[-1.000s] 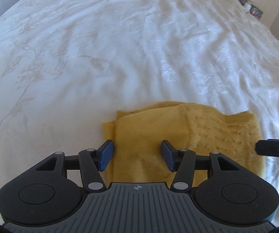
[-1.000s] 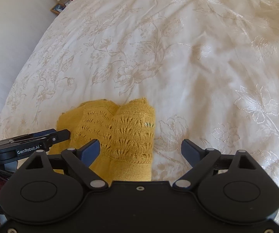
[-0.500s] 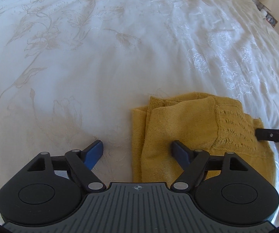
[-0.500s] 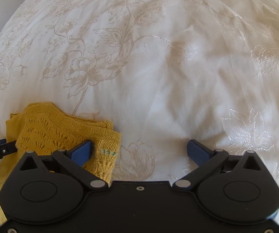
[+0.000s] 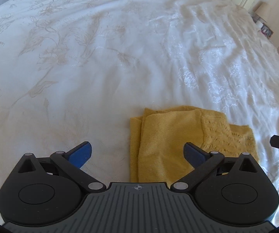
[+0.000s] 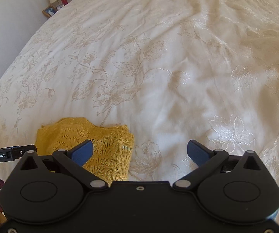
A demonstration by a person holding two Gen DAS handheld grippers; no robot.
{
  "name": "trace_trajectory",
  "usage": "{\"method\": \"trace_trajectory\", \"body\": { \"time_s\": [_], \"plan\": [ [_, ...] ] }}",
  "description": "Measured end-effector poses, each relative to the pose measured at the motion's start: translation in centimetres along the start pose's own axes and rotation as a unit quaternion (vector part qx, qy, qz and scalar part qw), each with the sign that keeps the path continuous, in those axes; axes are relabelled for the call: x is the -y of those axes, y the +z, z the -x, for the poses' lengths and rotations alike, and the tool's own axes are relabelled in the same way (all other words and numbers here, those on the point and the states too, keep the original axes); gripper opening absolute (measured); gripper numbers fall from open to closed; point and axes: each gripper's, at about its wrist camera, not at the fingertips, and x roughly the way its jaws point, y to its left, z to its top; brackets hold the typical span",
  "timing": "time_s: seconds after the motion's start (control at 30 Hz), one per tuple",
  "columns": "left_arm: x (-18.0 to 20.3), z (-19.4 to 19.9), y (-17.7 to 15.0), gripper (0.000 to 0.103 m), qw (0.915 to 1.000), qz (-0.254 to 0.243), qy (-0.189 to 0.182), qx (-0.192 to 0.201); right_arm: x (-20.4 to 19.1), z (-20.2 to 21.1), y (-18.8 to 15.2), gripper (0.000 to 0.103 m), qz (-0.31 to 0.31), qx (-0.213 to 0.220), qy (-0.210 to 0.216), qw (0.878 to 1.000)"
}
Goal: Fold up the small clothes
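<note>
Now the folded yellow knitted garment lies flat on the white bedspread, a compact bundle with a plain-knit panel on top and a lacy openwork panel along one side. The bedspread carries a pale embroidered flower pattern and is lightly rumpled.

From the left wrist view, the left gripper hangs above the garment with its fingers spread wide; its jaws have just been opening. One blue finger pad is over bare bedspread just beside the garment's edge, while the other is over the yellow knit. Neither pad presses on the cloth, though part of the garment sits between them. A black tip of the other tool shows at the picture's right edge.

From the right wrist view, the right gripper also has its fingers wide apart, and these too have just been opening. One pad is over the lacy corner of the garment, the other over bare bedspread well apart from it. Nothing is gripped.

A framed picture and a lamp stand on a bedside surface beyond the bed's far corner.
</note>
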Motion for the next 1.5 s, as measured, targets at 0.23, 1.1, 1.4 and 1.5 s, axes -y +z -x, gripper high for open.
{"method": "trace_trajectory", "body": {
  "time_s": [0.23, 1.1, 1.4, 1.5],
  "plan": [
    [3.3, 5.5, -1.9, 0.103, 0.9987, -0.027, -0.024, 0.037, -1.2, 4.6, -2.0, 0.103, 0.009, 0.027, 0.016, 0.999],
    [8.9, 16.7, -7.0, 0.102, 0.9919, -0.003, 0.089, 0.091, -5.5, 16.2, -6.5, 0.102, 0.101, 0.103, -0.043, 0.989],
    [8.3, 13.8, -8.4, 0.101, 0.9946, -0.004, 0.102, -0.018, -5.7, 14.2, -7.6, 0.102, 0.073, 0.022, -0.019, 0.997],
    [8.3, 13.5, -8.8, 0.101, 0.9939, -0.008, 0.105, -0.031, -5.8, 13.6, -8.0, 0.102, 0.071, 0.007, -0.021, 0.997]
  ]
}}
